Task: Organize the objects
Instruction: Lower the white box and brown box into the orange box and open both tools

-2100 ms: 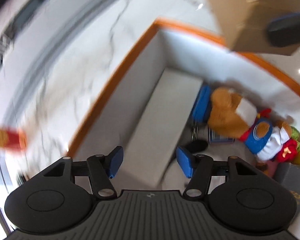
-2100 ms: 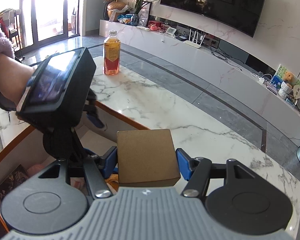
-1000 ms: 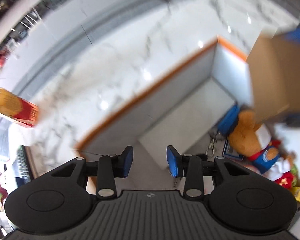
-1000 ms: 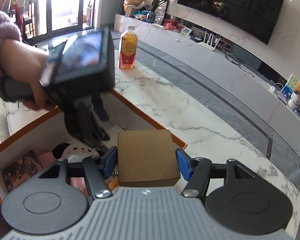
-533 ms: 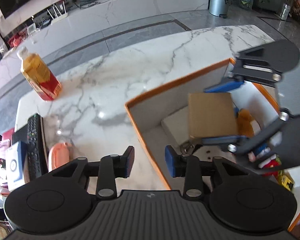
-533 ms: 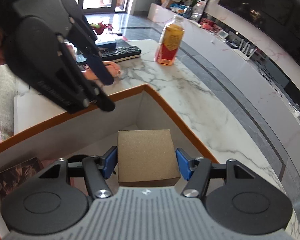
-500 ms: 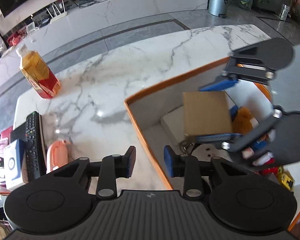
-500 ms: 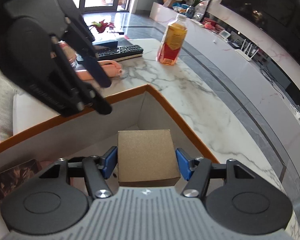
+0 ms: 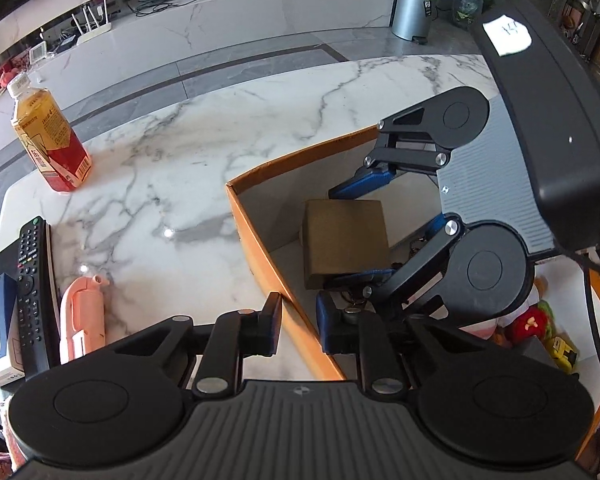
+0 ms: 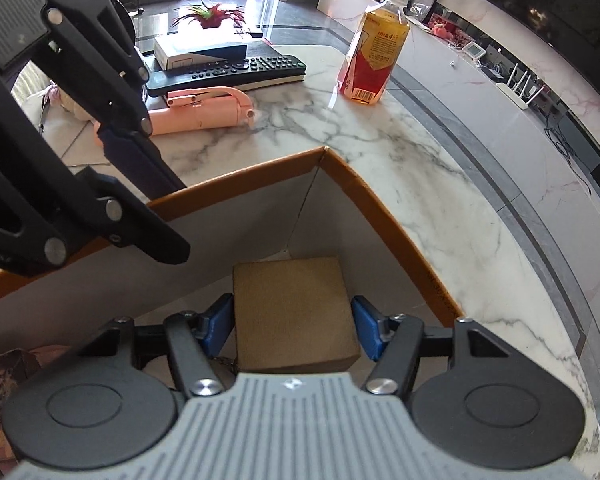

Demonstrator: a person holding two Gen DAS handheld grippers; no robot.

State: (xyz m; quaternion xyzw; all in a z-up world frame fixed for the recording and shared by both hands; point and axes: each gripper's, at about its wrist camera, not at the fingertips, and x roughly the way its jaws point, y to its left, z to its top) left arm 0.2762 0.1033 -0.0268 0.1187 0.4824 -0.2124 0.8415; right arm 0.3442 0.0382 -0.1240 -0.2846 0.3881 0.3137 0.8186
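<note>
Brown box [image 10: 294,312] lowered into orange-rimmed carton [image 10: 380,208], toys [image 9: 534,322] inside

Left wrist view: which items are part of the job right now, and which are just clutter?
In play:
- brown box, held in right claw
- orange-rimmed storage box
- left claw astride its wall

Lying about:
- drink bottle
- remote
- pink gadget

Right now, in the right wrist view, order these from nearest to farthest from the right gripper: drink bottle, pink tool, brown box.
1. brown box, held between the right gripper fingers
2. pink tool, upper left on the marble
3. drink bottle, upper right
</note>
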